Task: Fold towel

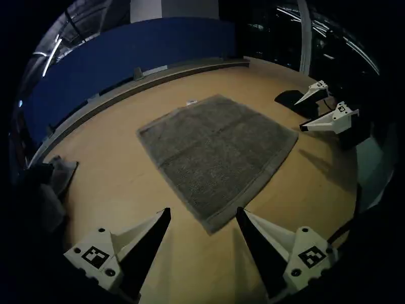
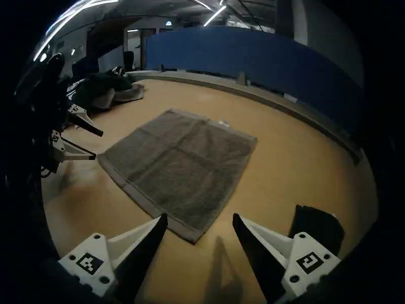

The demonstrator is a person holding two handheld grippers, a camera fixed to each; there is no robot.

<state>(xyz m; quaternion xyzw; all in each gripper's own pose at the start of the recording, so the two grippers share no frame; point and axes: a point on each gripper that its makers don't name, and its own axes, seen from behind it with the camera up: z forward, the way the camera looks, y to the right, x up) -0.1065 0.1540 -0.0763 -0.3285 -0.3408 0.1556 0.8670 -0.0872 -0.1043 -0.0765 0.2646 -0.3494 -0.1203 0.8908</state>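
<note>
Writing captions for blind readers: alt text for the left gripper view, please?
A grey towel lies flat on a wooden table. The left gripper is open at its near corner; the right gripper, also open, is farther right.

1. Ahead of the left gripper, the flat towel leaves open passage above it.
2. To its left, bare worktop runs to a cloth pile.
3. Far ahead, a blue partition walls the worktop's edge.
4. A black object sits just right of the right gripper.
5. Ahead-right of that gripper, bare wood lies open up to the partition.
</note>
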